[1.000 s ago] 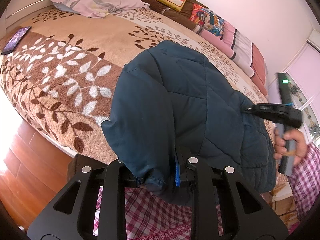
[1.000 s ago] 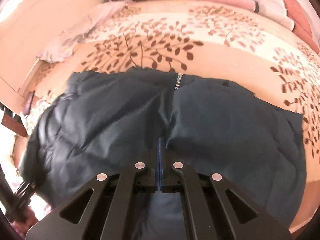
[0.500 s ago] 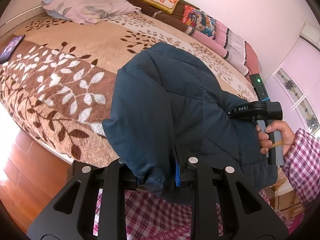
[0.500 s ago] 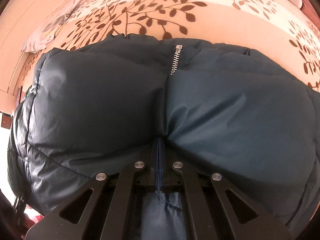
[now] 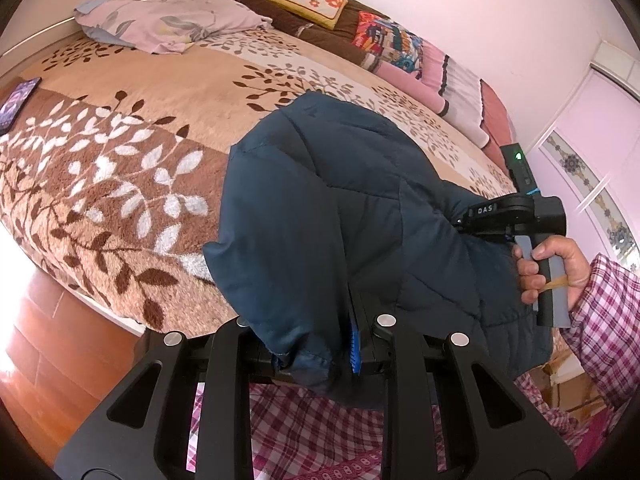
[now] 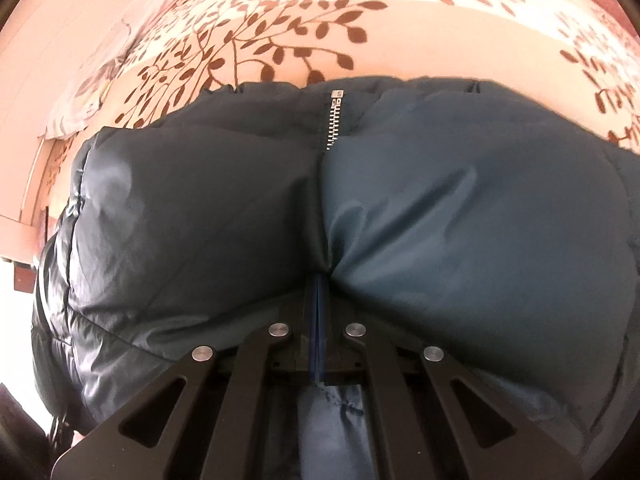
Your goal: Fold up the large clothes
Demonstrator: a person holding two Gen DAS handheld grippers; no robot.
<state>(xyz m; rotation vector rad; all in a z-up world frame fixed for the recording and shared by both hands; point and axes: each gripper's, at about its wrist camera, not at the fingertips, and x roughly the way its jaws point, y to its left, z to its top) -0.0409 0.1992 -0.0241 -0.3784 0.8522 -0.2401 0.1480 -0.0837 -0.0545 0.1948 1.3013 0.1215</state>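
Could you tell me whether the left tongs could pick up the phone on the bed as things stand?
Probably not: the left tongs are shut on the jacket, which they would have to drop first, and the phone lies far across the bed.

Leaf-patterned bed [image 5: 120,184], pillows [image 5: 168,28] at pink wall [image 5: 460,8], wood floor [image 5: 52,344].

Left gripper [image 5: 352,336] clamped shut, right gripper [image 6: 319,320] clamped shut, right hand [image 5: 554,270] gripping its handle

Black slotted fingers [image 5: 224,400] with silver screws are seen. A bare hand [image 5: 560,268] and a plaid sleeve [image 5: 604,328] are shown.
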